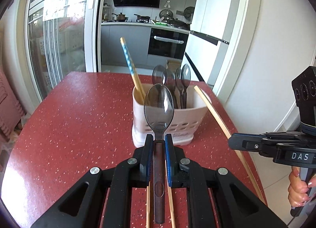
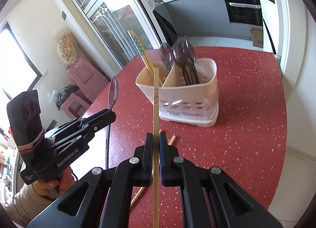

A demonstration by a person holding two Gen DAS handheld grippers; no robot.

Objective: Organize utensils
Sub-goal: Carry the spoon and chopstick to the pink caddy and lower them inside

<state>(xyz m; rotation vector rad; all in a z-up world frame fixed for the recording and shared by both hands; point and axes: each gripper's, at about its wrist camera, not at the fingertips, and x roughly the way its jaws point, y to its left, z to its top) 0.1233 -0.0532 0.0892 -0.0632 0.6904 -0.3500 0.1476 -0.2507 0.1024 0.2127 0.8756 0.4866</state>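
- Left gripper (image 1: 158, 139) clamps a spoon (image 1: 159, 107); right gripper (image 2: 156, 139) pinches a chopstick (image 2: 156, 97), both lifted.
- Next: each likely drops into its own holder (image 2: 197, 97) compartment.

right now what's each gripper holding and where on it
Left gripper clamps the spoon at its neck below the bowl; right gripper clamps a bamboo chopstick mid-shaft.

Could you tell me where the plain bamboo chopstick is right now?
The right gripper holds the plain chopstick upright above the red table, just before the cream utensil holder.
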